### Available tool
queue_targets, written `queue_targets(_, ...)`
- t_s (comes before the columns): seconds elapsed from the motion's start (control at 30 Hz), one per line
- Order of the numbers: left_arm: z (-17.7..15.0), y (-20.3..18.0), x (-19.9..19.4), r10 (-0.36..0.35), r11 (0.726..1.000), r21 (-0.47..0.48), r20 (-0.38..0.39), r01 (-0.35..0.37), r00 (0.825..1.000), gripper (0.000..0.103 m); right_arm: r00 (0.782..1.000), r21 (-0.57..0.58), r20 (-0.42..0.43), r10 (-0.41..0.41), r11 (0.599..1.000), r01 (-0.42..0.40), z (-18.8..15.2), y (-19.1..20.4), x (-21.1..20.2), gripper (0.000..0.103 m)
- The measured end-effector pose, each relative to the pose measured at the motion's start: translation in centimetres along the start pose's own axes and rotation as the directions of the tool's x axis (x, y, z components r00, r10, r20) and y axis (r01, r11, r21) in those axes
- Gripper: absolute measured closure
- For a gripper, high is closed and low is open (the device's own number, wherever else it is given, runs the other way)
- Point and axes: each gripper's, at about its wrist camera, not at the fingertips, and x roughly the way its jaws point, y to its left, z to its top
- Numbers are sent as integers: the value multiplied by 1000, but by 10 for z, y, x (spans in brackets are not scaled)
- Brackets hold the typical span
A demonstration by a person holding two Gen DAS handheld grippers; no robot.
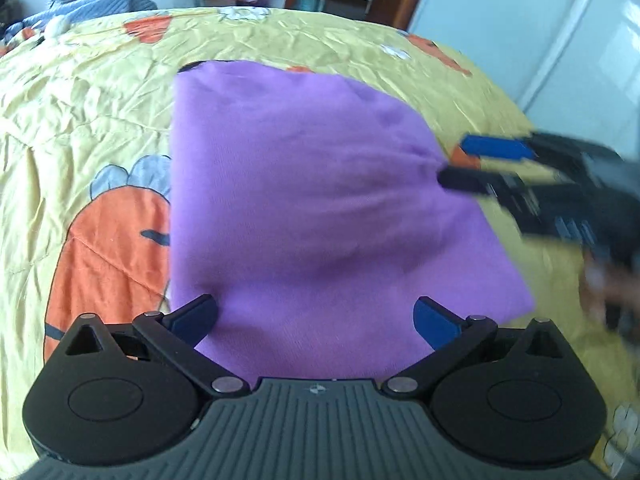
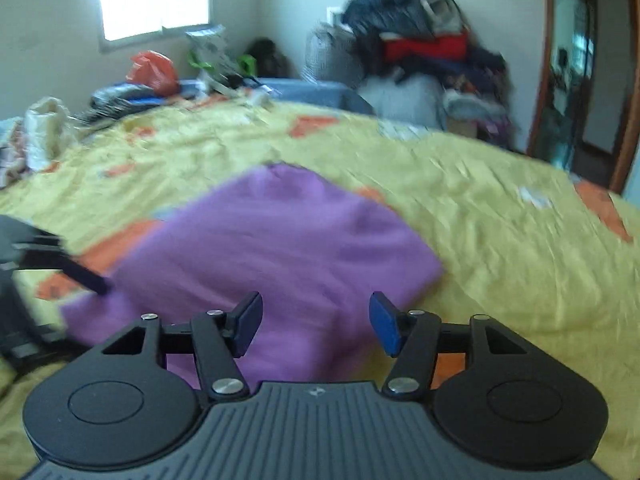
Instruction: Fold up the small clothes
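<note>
A purple garment lies folded into a rough rectangle on the yellow bedspread. My left gripper is open, its fingers straddling the garment's near edge, nothing held. My right gripper shows in the left wrist view at the garment's right edge, fingers apart and blurred. In the right wrist view the right gripper is open just above the garment's near corner. The left gripper's finger shows at the garment's left edge.
The yellow bedspread has orange cartoon prints. Piles of clothes and bags stand behind the bed. A doorway is at the right. A white cabinet stands beside the bed.
</note>
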Motion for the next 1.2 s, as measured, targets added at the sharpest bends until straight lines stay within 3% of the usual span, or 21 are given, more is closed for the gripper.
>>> queue_targets(0.07, -2, -1, 1, 27, 1000, -10, -1, -27, 1000, 0, 1000, -43, 8, 19, 999, -18, -1, 21, -2, 45)
queue_targets(0.13, 2, -1, 9, 35, 999, -20, -3, -36, 999, 0, 999, -97, -37, 13, 995, -17, -10, 37, 4, 45)
queue_targets(0.23, 1, -5, 11, 56, 998, -7, 8, -56, 998, 0, 990, -197, -116, -83, 979, 59, -35, 38, 16, 43)
queue_targets(0.27, 0, -6, 10, 65, 998, -5, 8, -65, 998, 0, 991, -181, -98, -93, 981, 74, -41, 30, 12, 35)
queue_targets(0.33, 0, -7, 12, 75, 997, -4, 11, -75, 997, 0, 989, -43, -132, -68, 997, 63, -40, 9, 6, 35)
queue_targets(0.43, 0, -5, 13, 74, 997, -6, 17, -73, 997, 0, 986, -34, -97, -135, 991, 132, -30, 8, -8, 34)
queue_targets(0.53, 0, -5, 12, 75, 997, -13, 20, -75, 997, 0, 995, 46, -45, -87, 995, 89, -11, 3, -5, 25)
queue_targets(0.6, 3, -5, 11, 74, 997, -22, 16, -73, 997, 0, 995, 70, -25, -93, 993, 95, 5, 1, 10, 23)
queue_targets(0.77, 7, -4, 10, 79, 997, -27, 10, -78, 997, 0, 997, 65, -68, -21, 998, 26, 26, 1, 72, 22)
queue_targets(0.8, 7, -3, 9, 75, 997, -27, 10, -75, 997, 0, 994, 29, -103, -46, 998, 49, 23, 2, 85, 18)
queue_targets(0.83, 8, -2, 4, 70, 997, -32, 22, -70, 997, 0, 987, -4, -131, -90, 996, 90, 16, 3, 93, 0)
queue_targets(0.93, 22, 11, -18, 76, 996, -63, 112, -69, 991, 0, 988, 115, -122, -90, 988, 104, 12, -27, 90, 0)
queue_targets(1.03, 54, 34, -20, 44, 994, -109, 163, -26, 986, 0, 990, 180, -89, -110, 976, 125, 15, -34, 74, 0)
queue_targets(1.1, 79, 48, -7, -40, 990, -126, 180, 63, 983, 0, 998, 210, -45, -41, 976, 49, 19, -33, 69, 0)
queue_targets(1.2, 110, 55, 26, -103, 986, -112, 170, 123, 980, 0, 997, 121, -66, -43, 991, 50, 25, -19, 85, 0)
